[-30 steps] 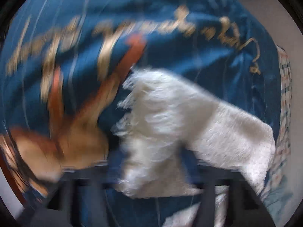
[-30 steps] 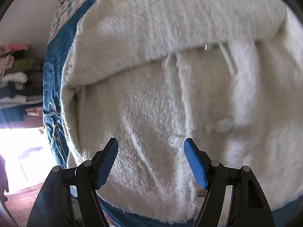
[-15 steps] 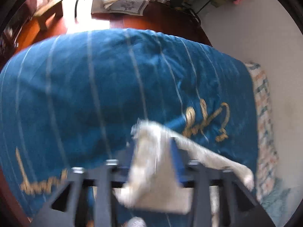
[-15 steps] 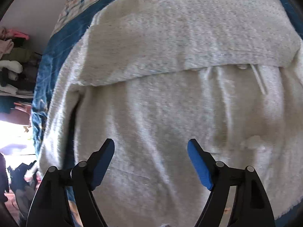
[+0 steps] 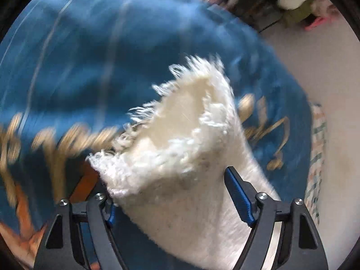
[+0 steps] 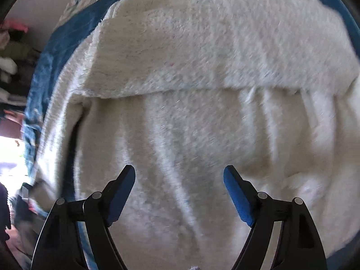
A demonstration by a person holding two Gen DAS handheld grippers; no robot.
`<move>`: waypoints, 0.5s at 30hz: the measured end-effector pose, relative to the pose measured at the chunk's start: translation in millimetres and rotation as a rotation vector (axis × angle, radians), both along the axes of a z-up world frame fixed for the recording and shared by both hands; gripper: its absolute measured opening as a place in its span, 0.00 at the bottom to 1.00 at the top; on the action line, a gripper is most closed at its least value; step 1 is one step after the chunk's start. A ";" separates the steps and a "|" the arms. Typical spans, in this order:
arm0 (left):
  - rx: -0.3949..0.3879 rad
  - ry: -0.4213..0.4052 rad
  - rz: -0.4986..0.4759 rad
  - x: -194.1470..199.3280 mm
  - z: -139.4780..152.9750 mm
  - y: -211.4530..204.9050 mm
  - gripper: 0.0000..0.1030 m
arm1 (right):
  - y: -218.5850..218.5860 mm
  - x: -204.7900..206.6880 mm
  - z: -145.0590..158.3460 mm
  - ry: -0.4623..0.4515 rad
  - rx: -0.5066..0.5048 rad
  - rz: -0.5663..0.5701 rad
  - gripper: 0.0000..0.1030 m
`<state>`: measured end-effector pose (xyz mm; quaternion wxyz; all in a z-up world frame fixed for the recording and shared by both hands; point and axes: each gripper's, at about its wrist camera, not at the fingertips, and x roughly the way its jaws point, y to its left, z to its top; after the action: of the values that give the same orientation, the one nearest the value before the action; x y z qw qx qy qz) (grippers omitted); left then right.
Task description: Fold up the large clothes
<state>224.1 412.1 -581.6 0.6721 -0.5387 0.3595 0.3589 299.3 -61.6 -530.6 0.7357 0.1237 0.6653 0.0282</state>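
A fluffy white garment lies spread on a blue bedspread, with one part folded across its upper half. My right gripper is open and empty just above the garment's lower middle. In the left wrist view a fringed white end of the garment lies between my left gripper's fingers; the jaws stand wide apart. The blue right pad is beside the cloth, not pressed on it. The left pad is mostly hidden by the cloth.
The blue bedspread has gold lettering and orange shapes. A checked sheet edges it by a white wall. Piled clothes sit on shelves beyond. A bright doorway is at far left.
My left gripper's jaws have opened wide around the white cloth end, which it held pinched half a second ago, and its view has swung. My right gripper stays open, drifting slightly over the garment.
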 end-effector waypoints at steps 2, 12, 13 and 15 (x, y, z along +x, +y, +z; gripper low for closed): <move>0.060 0.025 -0.104 26.6 13.0 8.3 0.13 | 4.7 3.8 6.7 -0.046 -0.148 0.029 0.80; 0.607 0.083 -0.534 118.7 141.8 -48.3 0.09 | 20.5 44.6 27.6 -0.185 -0.513 -0.021 0.85; 0.639 0.067 -0.565 121.9 154.3 -59.2 0.09 | 18.1 47.6 27.6 -0.186 -0.502 -0.031 0.85; 0.682 0.043 -0.618 132.6 172.8 -76.7 0.09 | 13.1 54.2 30.0 -0.193 -0.472 -0.058 0.85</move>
<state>356.6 335.3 -408.8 0.8790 -0.1468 0.3783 0.2504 353.5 -48.5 -500.6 0.8048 -0.0355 0.5763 -0.1373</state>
